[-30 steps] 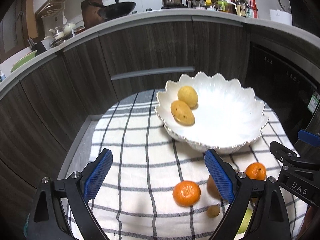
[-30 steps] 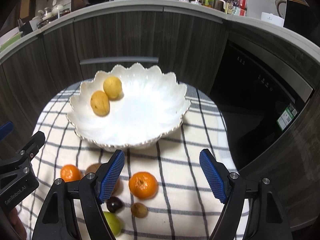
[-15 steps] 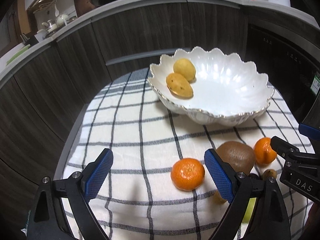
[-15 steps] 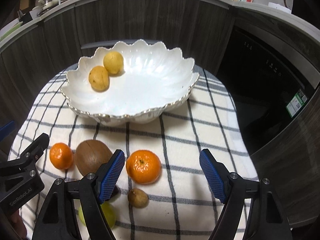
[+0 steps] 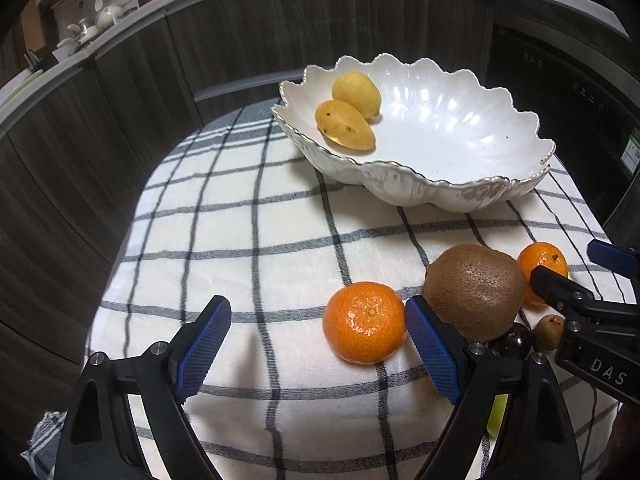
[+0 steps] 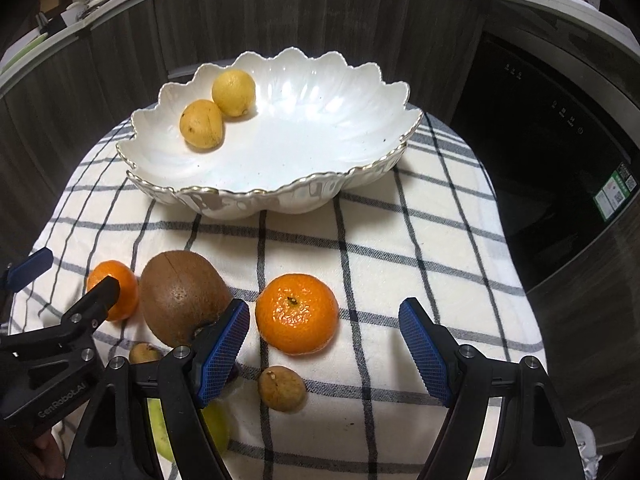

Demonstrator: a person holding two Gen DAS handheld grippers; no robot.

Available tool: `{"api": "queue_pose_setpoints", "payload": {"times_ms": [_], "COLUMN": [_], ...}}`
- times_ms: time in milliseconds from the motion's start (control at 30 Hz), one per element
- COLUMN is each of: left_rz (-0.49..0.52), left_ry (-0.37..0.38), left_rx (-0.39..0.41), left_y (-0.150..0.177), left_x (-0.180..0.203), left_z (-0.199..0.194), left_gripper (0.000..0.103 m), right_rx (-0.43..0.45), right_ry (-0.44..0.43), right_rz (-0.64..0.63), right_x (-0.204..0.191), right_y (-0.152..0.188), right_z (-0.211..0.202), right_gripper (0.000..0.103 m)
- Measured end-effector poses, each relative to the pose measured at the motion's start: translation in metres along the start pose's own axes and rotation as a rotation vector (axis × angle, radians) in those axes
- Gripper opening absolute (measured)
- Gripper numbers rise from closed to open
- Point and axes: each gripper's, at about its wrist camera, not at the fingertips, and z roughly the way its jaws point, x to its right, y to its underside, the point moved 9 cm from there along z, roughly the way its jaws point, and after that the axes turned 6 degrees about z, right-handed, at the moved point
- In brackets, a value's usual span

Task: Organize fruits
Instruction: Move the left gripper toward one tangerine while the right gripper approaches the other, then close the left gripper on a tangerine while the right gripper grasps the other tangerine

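The blue ribbed pads of the left gripper (image 5: 318,344) are standing wide apart and holding nothing, hanging over the checked cloth (image 5: 248,216) on the near side of the bowl (image 5: 460,196). The right gripper (image 6: 324,344) is likewise gaping, its pads (image 6: 424,350) clamped on nothing.

Taking the brown kiwi (image 6: 182,298) as the landmark: the large mandarin (image 6: 297,314) is lying just to its right, between the right gripper's fingers and closer to the left-hand pad, stem dimple turned upward. In the left wrist view the left gripper's right-hand pad is sitting between that same mandarin (image 5: 364,322) and the kiwi (image 5: 474,292). A smaller mandarin (image 6: 114,290) is resting just beside the kiwi on its other side. A small tan fruit (image 6: 281,388) is lying near the kiwi's near-right side, another (image 6: 145,353) close against its near edge, and a green fruit (image 6: 216,424) is showing nearer still, partly hidden by the right gripper.

The kiwi is egg-shaped and fuzzy, its long axis slanting toward the bowl. Beyond it, the white glazed bowl with its scalloped, gold-edged rim is holding two matte yellow fruits touching each other, a speckled one (image 6: 201,123) and a rounder one (image 6: 233,93). The mandarins' peel is glossy and dimpled; the cloth is soft woven cream with dark lines.
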Motion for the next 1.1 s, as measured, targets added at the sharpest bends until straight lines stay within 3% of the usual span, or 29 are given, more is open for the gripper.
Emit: {"api": "queue_pose_setpoints", "payload": {"times_ms": [333,633,1100], "left_rz": [-0.013,0.005,0.003], "left_ry": [0.045,0.107,0.083], "left_rx": [-0.047,-0.06,-0.001], "left_y": [0.007,0.01,-0.002], "left_x": [0.006,0.019,0.013], "left_z": [0.018,0.023,0.0], "left_gripper": [0.082,0.046,0.045], "right_rx": [-0.039,-0.075,-0.014], "right_ry": [-0.027,-0.086,-0.089], "right_rz": [0.003,-0.001,0.006], "right_x": [-0.004,-0.013,-0.01], "right_y": [0.004,0.01,-0.001], "right_z": [0.018,0.031,0.008], "right_gripper": [0.075,0.05,0.049]}}
